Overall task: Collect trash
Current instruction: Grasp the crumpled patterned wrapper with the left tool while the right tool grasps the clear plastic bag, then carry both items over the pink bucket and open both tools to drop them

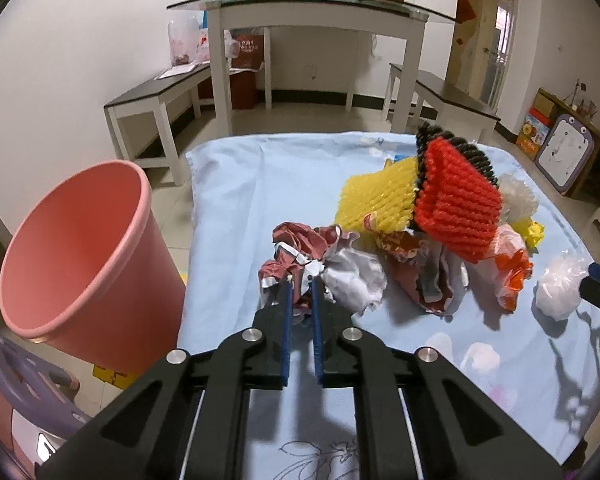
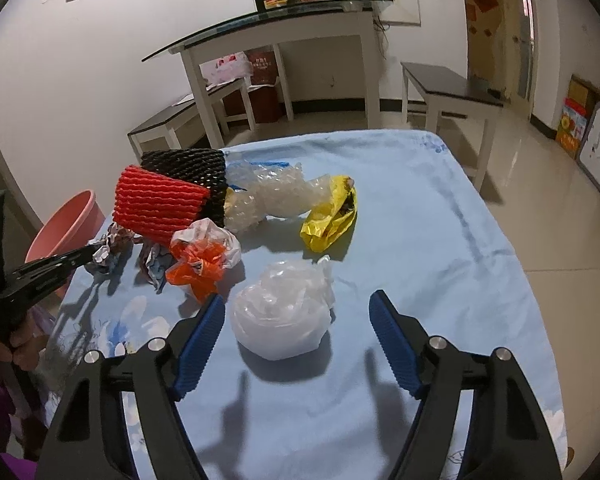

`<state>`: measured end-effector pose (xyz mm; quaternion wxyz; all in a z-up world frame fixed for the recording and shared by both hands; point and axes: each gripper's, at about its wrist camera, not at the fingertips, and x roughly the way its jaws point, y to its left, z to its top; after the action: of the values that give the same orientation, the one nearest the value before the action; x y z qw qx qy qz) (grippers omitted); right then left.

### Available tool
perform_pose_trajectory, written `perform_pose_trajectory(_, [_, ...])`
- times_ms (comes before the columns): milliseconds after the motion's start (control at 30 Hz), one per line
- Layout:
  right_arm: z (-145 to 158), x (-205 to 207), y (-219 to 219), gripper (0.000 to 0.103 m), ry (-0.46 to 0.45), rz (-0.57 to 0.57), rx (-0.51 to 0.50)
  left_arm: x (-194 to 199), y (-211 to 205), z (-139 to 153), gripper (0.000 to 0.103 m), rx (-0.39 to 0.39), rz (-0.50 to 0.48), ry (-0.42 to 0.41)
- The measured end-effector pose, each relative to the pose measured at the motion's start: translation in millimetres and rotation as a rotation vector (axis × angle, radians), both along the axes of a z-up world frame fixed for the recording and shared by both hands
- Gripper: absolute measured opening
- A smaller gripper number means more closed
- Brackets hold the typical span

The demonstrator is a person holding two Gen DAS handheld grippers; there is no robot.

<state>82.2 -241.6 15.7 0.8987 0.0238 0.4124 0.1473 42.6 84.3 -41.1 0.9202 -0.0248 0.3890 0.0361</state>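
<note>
Pink bin, floral pale-blue cloth

My left wrist camera looked forward and down along its fingers, close over the near left of the blue cloth, with the pink bin beside it. My right wrist camera faced likewise, from further right. Both views shared the red foam net and the glass table behind.
</note>
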Motion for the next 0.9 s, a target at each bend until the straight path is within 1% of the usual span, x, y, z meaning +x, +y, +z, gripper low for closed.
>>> perform_pose_trajectory(67, [-3.1, 1.8, -0.8, 0.069, 0.016, -0.003, 0.006, -3.0, -0.1, 3.4, 0.008, -0.011, -0.008, -0.014])
perform_pose_trajectory(133, [-6.0, 3.1, -0.2, 0.059, 0.034, 0.001, 0.015, -6.6, -0.1, 6.8, 0.008, -0.019, -0.013, -0.024])
perform_pose_trajectory(167, [-7.6, 4.2, 0.6, 0.055, 0.046, 0.007, 0.019, -7.9, 0.2, 8.1, 0.008, -0.022, -0.014, -0.027])
perform_pose_trajectory(233, [-8.0, 4.3, 2.5, 0.034, 0.058, 0.017, 0.026, -10.7, 1.5, 11.3, 0.008, -0.028, -0.016, -0.035])
perform_pose_trajectory(333, [-4.3, 3.2, 5.4, 0.019, 0.048, 0.023, 0.024, -16.2, 3.8, 17.2, 0.008, -0.040, -0.018, -0.053])
perform_pose_trajectory(433, [4.6, 0.1, 10.3, 0.015, 0.023, 0.038, 0.024, -23.0, 6.2, 24.7, 0.008, -0.057, -0.021, -0.080])
perform_pose_trajectory(633, [37.0, -3.7, 33.1, 0.013, -0.064, 0.098, 0.050, -37.1, 17.6, 42.8, 0.008, -0.074, -0.004, -0.136])
perform_pose_trajectory(767, [59.8, 1.4, 64.4, 0.013, -0.126, 0.184, 0.077, -47.4, 39.6, 56.3, 0.008, -0.075, 0.042, -0.178])
perform_pose_trajectory(900, [76.9, 12.4, 112.2, 0.013, -0.146, 0.303, 0.131, -59.2, 63.9, 65.5, 0.008, -0.069, 0.113, -0.205])
